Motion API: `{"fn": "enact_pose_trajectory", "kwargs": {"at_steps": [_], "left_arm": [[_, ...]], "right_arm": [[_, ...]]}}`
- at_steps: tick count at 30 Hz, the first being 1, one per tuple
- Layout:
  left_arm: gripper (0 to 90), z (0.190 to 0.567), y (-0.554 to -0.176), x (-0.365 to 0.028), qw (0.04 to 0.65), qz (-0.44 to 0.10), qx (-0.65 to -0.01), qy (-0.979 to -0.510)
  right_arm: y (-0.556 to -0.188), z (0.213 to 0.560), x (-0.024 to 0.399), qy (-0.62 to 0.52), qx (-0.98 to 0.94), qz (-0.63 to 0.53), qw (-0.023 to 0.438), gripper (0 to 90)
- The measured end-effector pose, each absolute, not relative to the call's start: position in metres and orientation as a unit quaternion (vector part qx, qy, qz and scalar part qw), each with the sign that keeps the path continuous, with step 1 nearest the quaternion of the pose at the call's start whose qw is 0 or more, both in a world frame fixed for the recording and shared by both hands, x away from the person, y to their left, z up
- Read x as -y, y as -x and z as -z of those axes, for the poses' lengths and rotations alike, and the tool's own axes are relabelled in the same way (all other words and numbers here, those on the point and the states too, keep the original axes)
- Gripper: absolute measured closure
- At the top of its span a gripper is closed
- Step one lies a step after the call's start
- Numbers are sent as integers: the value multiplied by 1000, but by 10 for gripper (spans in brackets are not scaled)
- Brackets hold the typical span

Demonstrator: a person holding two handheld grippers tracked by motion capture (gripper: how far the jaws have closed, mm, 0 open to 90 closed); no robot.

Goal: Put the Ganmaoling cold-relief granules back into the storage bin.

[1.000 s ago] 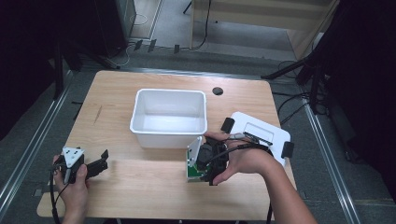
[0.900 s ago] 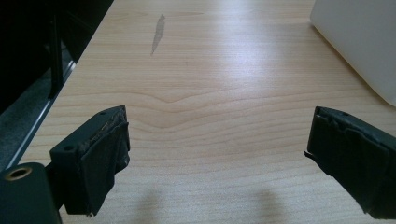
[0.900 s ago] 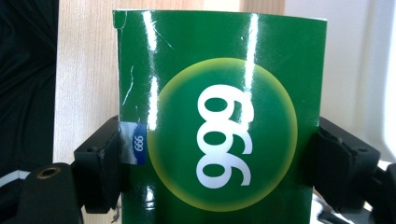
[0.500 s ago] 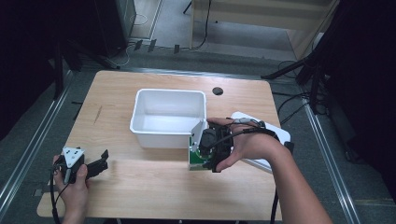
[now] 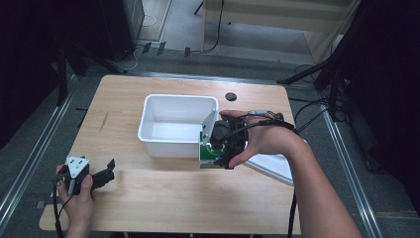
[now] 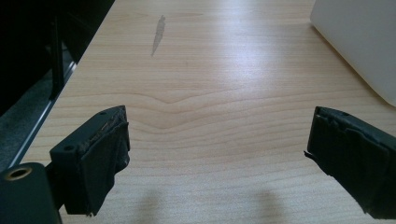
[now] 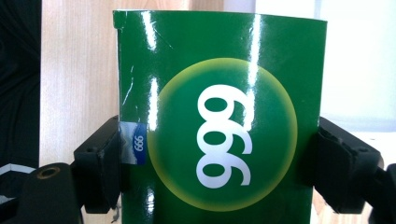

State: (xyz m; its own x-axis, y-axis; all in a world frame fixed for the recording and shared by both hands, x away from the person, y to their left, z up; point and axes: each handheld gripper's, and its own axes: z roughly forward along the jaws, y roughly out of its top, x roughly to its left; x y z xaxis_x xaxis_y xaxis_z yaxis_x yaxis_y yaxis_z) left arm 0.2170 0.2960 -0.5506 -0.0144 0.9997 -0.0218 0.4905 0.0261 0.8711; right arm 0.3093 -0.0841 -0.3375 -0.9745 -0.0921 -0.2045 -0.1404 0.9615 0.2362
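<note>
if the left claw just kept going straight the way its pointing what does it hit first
Probably nothing soon. The left claw is open over bare wooden table, and the path ahead looks free up to the far edge. The white bin sits off to its right side, seemingly outside that line, though depth is hard to judge.

The right gripper (image 5: 218, 148) has carried the green box (image 5: 207, 150) from the table's front edge up against the white bin's (image 5: 148, 130) right corner, uncovering more of the lid (image 5: 270, 166).

High view: overhead, facing forward onto table (image 5: 163, 198). Gripper views: low, close along jaws; left shares tabletop, bin (image 6: 359, 42).
</note>
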Motion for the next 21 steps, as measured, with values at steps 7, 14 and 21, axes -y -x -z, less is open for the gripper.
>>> {"fn": "enact_pose_trajectory", "kwargs": {"at_steps": [7,14,21], "left_arm": [[63,551,-217,-296,361,-353,-618,-603],[64,551,-217,-296,361,-354,-618,-602],[63,551,-216,-296,362,-355,-617,-602]], "right_arm": [[-315,326,78,54,-986,-124,99,165],[-325,320,72,53,-985,-126,100,165],[-338,315,68,49,-985,-131,104,166]]}}
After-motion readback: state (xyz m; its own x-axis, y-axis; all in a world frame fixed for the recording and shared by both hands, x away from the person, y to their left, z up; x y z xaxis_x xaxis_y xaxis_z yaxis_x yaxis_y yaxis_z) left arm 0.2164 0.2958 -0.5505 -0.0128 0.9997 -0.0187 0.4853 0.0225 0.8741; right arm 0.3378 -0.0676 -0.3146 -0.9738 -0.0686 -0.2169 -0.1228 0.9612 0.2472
